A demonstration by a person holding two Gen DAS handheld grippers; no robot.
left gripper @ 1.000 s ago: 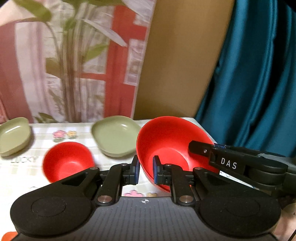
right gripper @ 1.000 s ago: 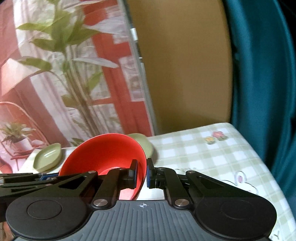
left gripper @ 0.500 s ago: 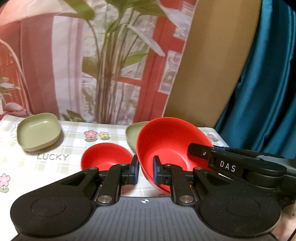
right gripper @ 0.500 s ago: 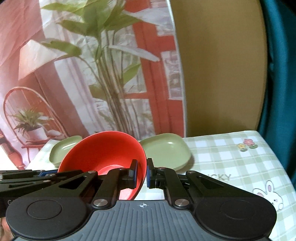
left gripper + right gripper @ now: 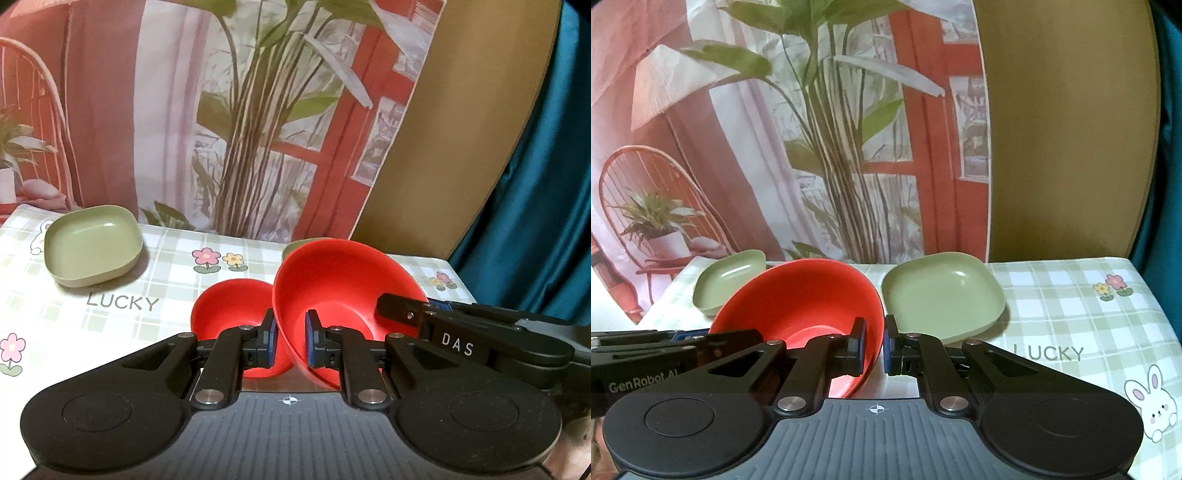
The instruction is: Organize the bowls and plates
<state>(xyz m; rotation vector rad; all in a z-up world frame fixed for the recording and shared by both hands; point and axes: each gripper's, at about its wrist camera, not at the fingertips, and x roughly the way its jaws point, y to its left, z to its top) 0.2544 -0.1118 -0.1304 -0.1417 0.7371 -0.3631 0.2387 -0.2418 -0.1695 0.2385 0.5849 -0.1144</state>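
Altogether two red bowls [image 5: 343, 284] [image 5: 229, 306]; two green plates [image 5: 942, 291] [image 5: 727, 280].

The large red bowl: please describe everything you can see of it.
The large red bowl is round, deep, smooth, and looks like matte plastic. It is empty, tilted and held above the table. The left gripper and right gripper each pinch its rim on opposite sides. The small red bowl sits just behind it.

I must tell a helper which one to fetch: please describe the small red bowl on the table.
On the checked tablecloth, find the word LUCKY. Right of it sits the small red bowl, smaller than the big red bowl held beside it.
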